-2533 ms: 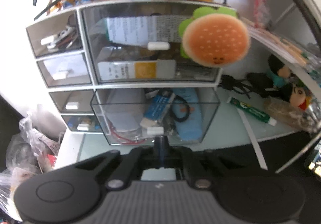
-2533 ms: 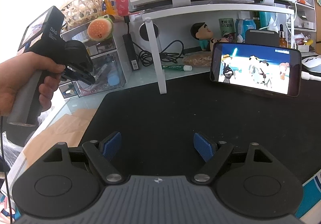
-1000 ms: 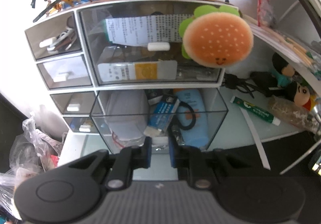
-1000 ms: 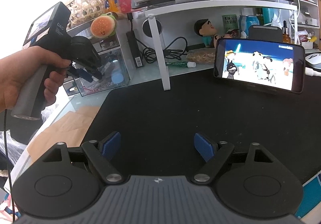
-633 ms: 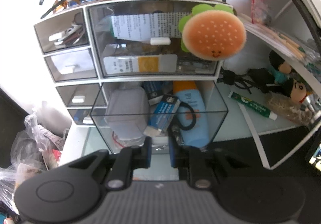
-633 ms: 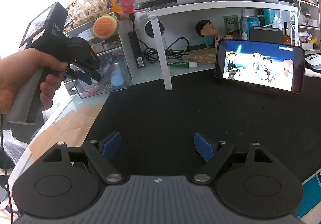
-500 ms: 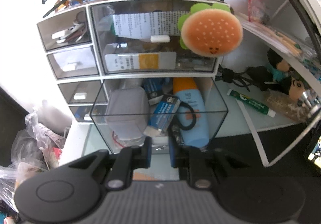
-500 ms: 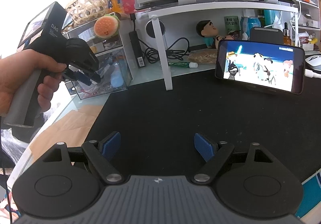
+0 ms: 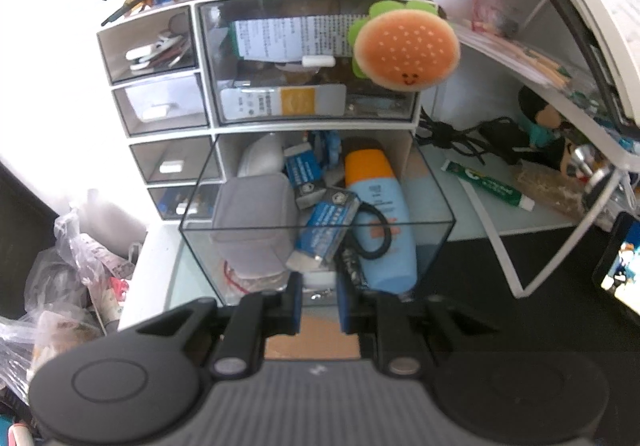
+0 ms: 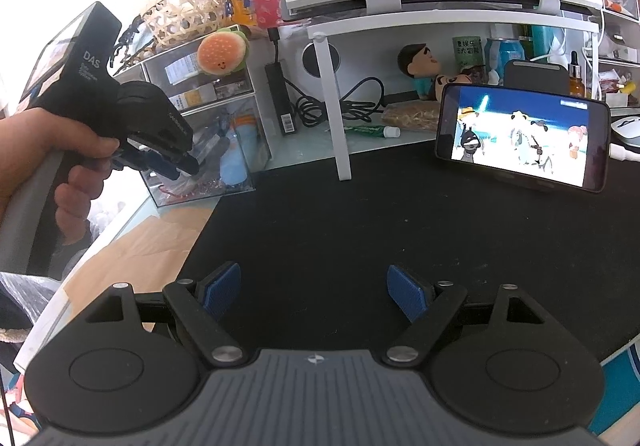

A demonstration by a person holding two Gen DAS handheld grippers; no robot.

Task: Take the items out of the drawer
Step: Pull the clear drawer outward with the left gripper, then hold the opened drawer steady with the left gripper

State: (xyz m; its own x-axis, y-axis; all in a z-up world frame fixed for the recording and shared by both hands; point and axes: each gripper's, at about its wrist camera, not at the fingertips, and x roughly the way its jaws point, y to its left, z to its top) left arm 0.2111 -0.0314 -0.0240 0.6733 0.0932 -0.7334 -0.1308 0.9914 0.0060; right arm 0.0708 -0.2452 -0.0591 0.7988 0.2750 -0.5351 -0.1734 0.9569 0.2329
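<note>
Left wrist view, left to right: white organiser point(image 9: 212, 126) with small closed drawers, then the clear drawer point(image 9: 316, 222) drawn well out of its lower bay, over the bench point(image 10: 400, 226) edge. Inside it, left to right: grey pouch point(image 9: 254, 222), blue-and-white box point(image 9: 330, 224), blue bottle with orange cap point(image 9: 378, 214) with a black hair tie point(image 9: 374, 234) lying on it. Left gripper point(image 9: 318, 300) sits at the drawer front; jaws narrow, pinched on the small white handle point(image 9: 318, 280). Judged step: opening the drawer, now close to done; no item is out yet. Next move likely calls for releasing the handle, lifting above the front wall, and coming down on one item without snagging the hair tie. Right wrist view: a hand point(image 10: 60, 158) carries the left tool at the drawer; further right, the right gripper point(image 10: 316, 290) hovers over the black mat point(image 10: 360, 214), jaws wide, holding and touching nothing.
</note>
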